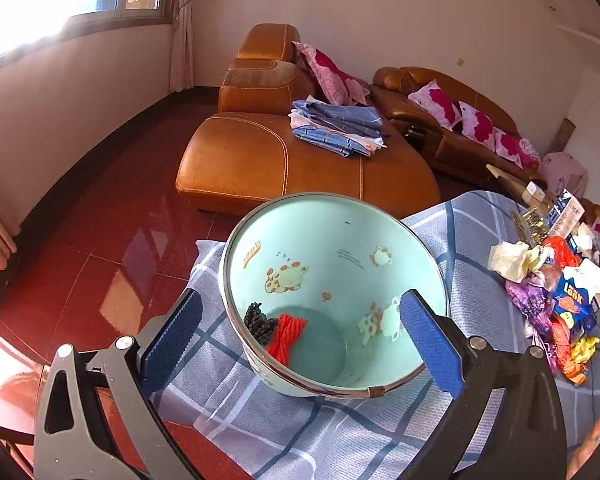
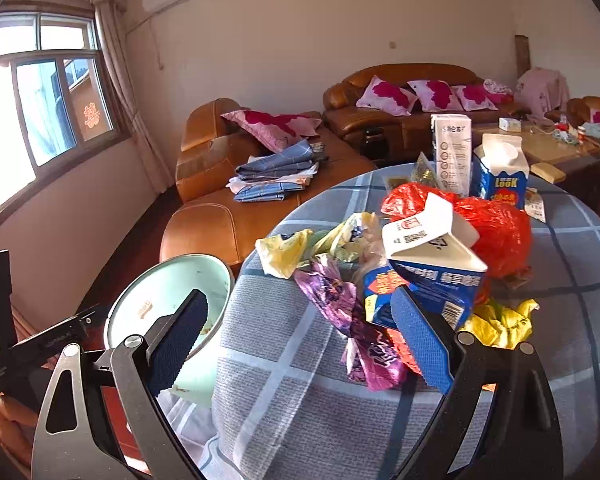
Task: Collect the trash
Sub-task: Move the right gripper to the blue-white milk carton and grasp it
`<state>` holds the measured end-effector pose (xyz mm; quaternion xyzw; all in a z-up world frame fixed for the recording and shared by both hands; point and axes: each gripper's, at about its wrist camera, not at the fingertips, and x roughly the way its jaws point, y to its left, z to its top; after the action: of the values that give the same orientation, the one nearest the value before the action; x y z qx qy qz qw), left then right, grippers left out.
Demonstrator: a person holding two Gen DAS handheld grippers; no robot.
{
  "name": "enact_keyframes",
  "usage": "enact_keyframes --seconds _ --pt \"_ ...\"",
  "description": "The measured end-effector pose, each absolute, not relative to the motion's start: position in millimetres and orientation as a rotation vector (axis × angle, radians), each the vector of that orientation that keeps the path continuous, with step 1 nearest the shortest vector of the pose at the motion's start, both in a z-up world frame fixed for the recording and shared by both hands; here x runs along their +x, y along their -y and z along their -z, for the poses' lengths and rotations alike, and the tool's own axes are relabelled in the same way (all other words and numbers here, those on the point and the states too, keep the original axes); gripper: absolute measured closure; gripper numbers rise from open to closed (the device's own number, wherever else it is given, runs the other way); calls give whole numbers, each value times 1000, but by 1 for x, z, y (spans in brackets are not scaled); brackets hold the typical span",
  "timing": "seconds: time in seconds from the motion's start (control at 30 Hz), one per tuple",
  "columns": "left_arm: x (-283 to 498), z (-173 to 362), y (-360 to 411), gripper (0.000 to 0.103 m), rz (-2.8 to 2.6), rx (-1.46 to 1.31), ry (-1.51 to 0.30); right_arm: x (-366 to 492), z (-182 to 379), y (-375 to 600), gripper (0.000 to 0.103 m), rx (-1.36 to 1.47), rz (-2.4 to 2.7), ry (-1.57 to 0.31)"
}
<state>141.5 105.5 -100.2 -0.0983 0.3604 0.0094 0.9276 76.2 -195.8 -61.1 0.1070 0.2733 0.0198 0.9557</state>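
Spreading wide, left gripper [image 1: 304,338] straddles the bin [image 1: 336,292]; right gripper [image 2: 300,344] gapes before trash [image 2: 400,280].

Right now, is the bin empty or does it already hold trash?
Not empty: the mint bin holds a red net piece and a dark clump at its bottom.

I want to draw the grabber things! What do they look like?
Both look alike. The left gripper has two flat blue rubbery pads with saw-toothed edges, mounted on black angular arms with round silver bolts and a grey metal plate with a triangular cut-out. The right gripper matches. No cables, sleeves or hands show.
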Motion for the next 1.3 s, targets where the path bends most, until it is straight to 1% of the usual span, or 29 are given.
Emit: enact_keyframes --seconds 0.23,0.5,0.73,1.0,1.03,1.07,1.1,1.13,1.17,1.3 --pt "133 100 -71 6 21 -140 -763 53 78 247 12 242 113 -541" --pt "129 100 -3 6 153 -74 -775 50 86 281 12 303 139 -558" --pt "128 104 32 6 175 -16 -807 75 88 281 11 297 100 -587" --pt "129 104 39 6 169 4 -818 110 94 282 12 313 72 -631" --pt "129 104 39 6 169 6 -820 111 96 281 13 311 71 -635" --pt "130 105 40 6 168 9 -823 112 97 281 22 312 70 -637" --pt "130 106 42 6 168 9 -824 113 98 282 36 320 56 -643" --pt "131 106 43 6 168 9 -827 114 100 283 43 333 36 -654" --pt "132 107 45 6 168 10 -831 115 101 284 46 341 28 -659" --pt "133 111 54 6 167 19 -835 108 97 288 47 346 30 -629"
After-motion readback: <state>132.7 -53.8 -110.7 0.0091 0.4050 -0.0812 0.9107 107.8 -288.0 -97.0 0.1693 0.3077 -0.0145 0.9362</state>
